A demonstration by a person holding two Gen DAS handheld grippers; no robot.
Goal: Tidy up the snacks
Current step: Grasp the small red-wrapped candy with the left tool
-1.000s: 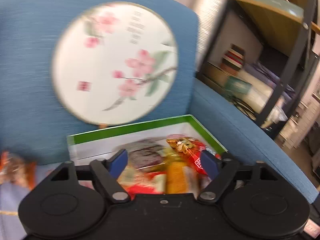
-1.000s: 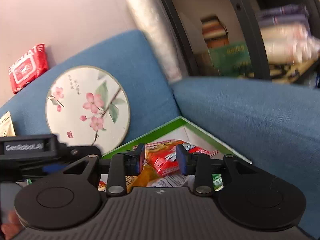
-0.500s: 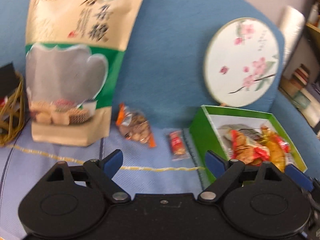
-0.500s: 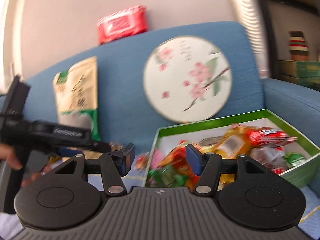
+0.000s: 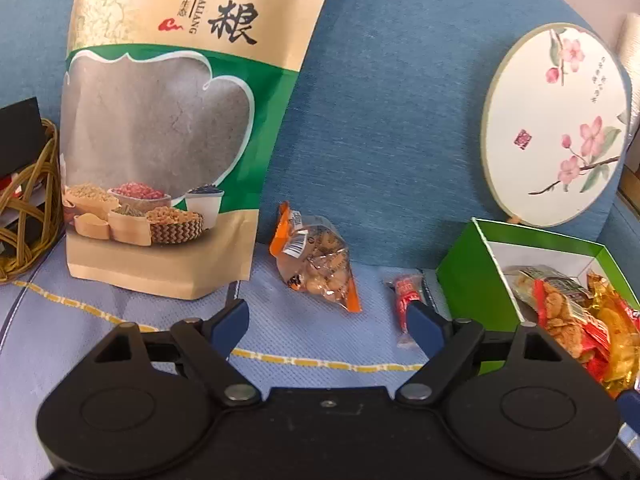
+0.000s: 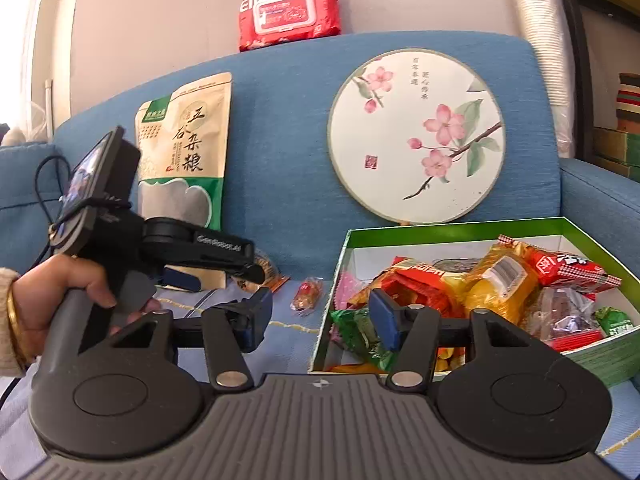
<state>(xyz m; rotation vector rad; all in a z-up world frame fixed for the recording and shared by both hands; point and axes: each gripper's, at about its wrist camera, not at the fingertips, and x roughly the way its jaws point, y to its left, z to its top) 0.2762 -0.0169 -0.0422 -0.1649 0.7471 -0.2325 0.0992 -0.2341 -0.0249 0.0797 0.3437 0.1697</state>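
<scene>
"WUGUZALIANG" and "杂粮" are printed on the tan grain pouch (image 5: 168, 120), beyond the left gripper (image 5: 326, 320) — "GenRobot.AI" is read on its side.

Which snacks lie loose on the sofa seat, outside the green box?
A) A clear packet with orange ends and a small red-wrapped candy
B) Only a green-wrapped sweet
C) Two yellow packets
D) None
A: in the left wrist view, the clear packet with orange ends and the small red-wrapped candy lie on the sofa seat, between the tall grain bag and the green box.
</scene>
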